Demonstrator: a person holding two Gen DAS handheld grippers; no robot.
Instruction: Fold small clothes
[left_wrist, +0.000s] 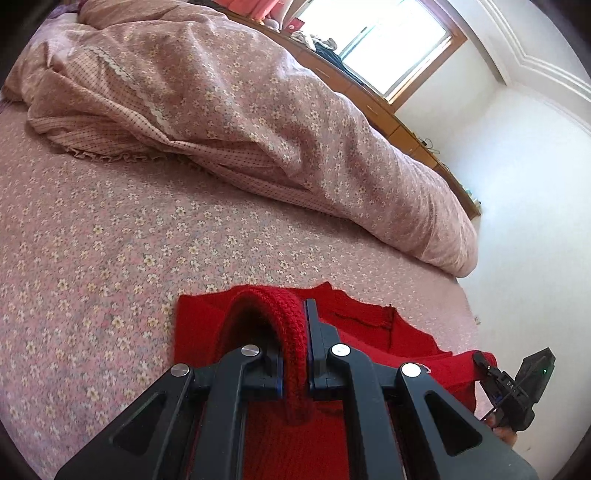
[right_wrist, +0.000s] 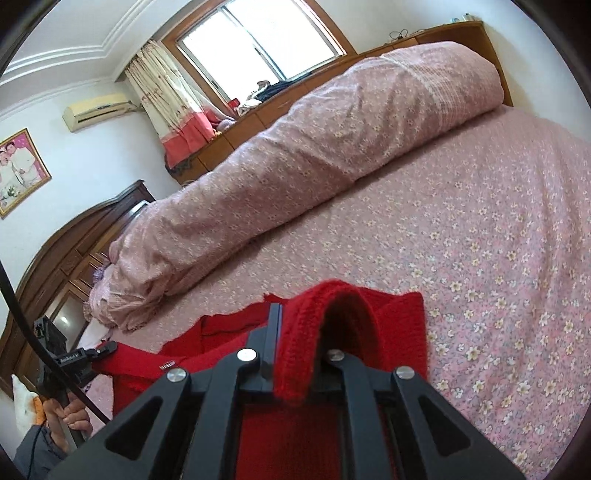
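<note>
Left wrist view. We see the left gripper (left_wrist: 295, 354) at lower centre, its jaws clamped on a thick ribbed edge of a red knitted sweater (left_wrist: 369, 325). The sweater lies on the floral bed sheet (left_wrist: 129, 240) in the lower half of the frame, with its far part spread flat beyond the jaws. At the lower right edge the right gripper (left_wrist: 484, 363) pinches another corner of the same garment. A rolled floral quilt (left_wrist: 258, 110) crosses the upper half, below the window (left_wrist: 376, 40).

Right wrist view. The right gripper (right_wrist: 291, 354) occupies lower centre, its jaws closed on a raised ribbed fold of the sweater (right_wrist: 399, 325). At the lower left the left gripper (right_wrist: 107, 347) holds the opposite corner, the person's hand (right_wrist: 70, 413) beneath it. The quilt (right_wrist: 314, 147) runs diagonally above.

We judge that the fold is at an early stage: both near corners are gripped and lifted off the sheet, while no completed fold is visible. Both grippers are held low, pointing forward across the bed, roughly level with each other.
</note>
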